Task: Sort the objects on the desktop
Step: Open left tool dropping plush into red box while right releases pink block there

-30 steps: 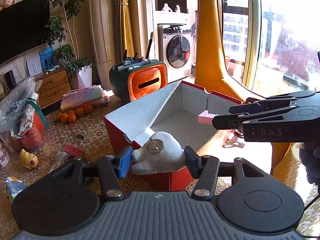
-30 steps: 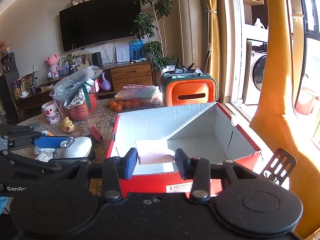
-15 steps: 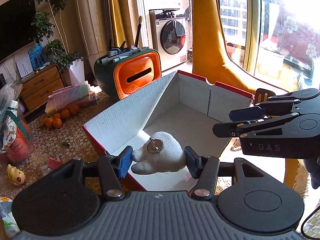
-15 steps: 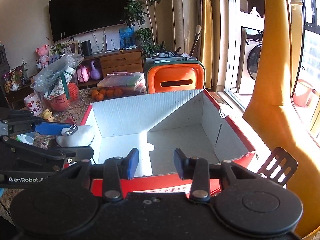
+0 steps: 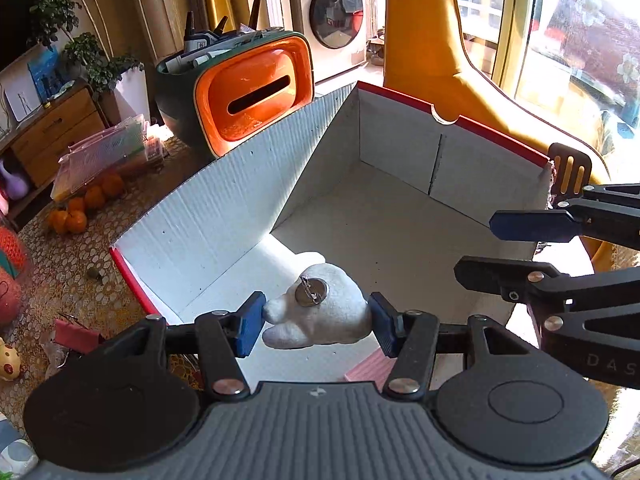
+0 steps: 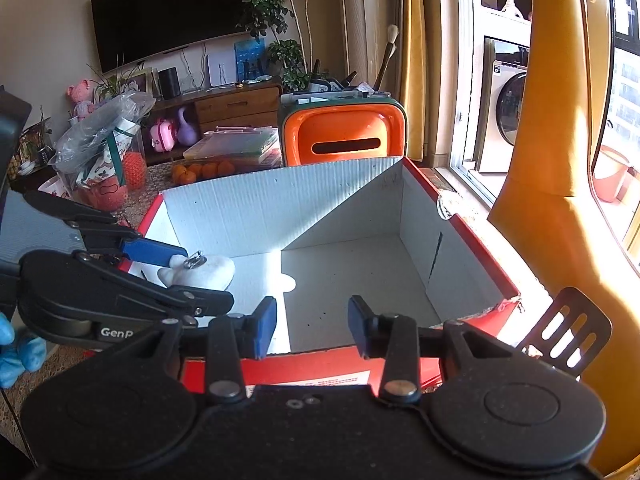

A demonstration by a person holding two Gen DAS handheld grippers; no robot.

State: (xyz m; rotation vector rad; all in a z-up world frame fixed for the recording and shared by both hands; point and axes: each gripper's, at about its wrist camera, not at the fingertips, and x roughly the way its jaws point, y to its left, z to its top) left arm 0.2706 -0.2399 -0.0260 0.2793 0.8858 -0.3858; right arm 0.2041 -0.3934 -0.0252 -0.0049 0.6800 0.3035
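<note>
White and fuzzy, a small plush toy (image 5: 320,312) with a metal ring on top sits pinched between the blue pads of the left gripper (image 5: 316,322), whose jaws are closed narrowly on both of its sides. The toy hangs above the near left corner of a cardboard box (image 5: 224,216), red outside and white inside, with its top open. Sunlight falls across part of the box floor, while the far half lies in shadow.

A pink ridged pad (image 5: 370,368) lies on the box floor just below and to the right of the toy, partly hidden by the gripper body.

From the right wrist view, the right gripper (image 6: 312,326) hovers over the near wall of the box with its jaws partly apart and nothing between them. The left gripper (image 6: 188,270) shows at the left of that view, holding the toy (image 6: 200,274) over the box edge.

Behind the box stands an orange and green organizer (image 6: 344,136) stuffed with pens and brushes. Small oranges (image 6: 202,170) lie beside it on the patterned tablecloth (image 5: 72,272). A black slotted spatula (image 6: 568,332) rests just outside the right end of the box.
</note>
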